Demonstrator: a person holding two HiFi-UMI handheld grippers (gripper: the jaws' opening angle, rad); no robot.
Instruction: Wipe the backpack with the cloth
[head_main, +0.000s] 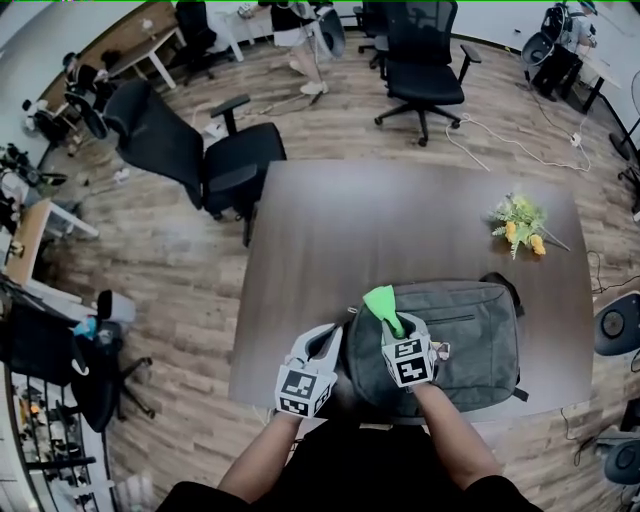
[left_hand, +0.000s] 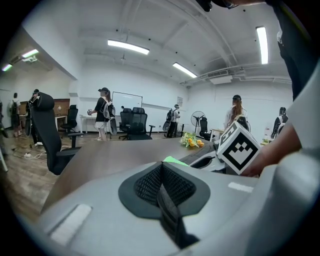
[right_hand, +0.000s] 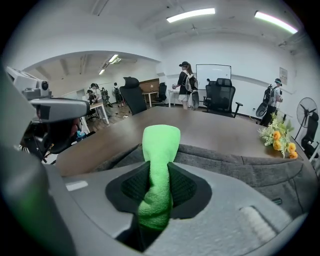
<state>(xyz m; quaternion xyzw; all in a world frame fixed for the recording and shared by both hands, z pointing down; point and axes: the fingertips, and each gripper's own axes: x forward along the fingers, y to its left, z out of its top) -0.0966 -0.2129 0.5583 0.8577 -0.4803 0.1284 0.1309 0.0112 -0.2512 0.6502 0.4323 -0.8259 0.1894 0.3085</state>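
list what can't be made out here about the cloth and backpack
- Whether the cloth touches the backpack: in the head view the right gripper covers it; in the right gripper view its own body does.
- Part of the backpack's near edge: head view, behind the right forearm.
- Kind of flowers: too small.

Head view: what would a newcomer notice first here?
The bright green cloth, pinched in the right gripper over the left end of the grey backpack on the brown table. Next, the yellow flowers lying near the table's right edge, and the left gripper, shut and empty, beside the backpack.
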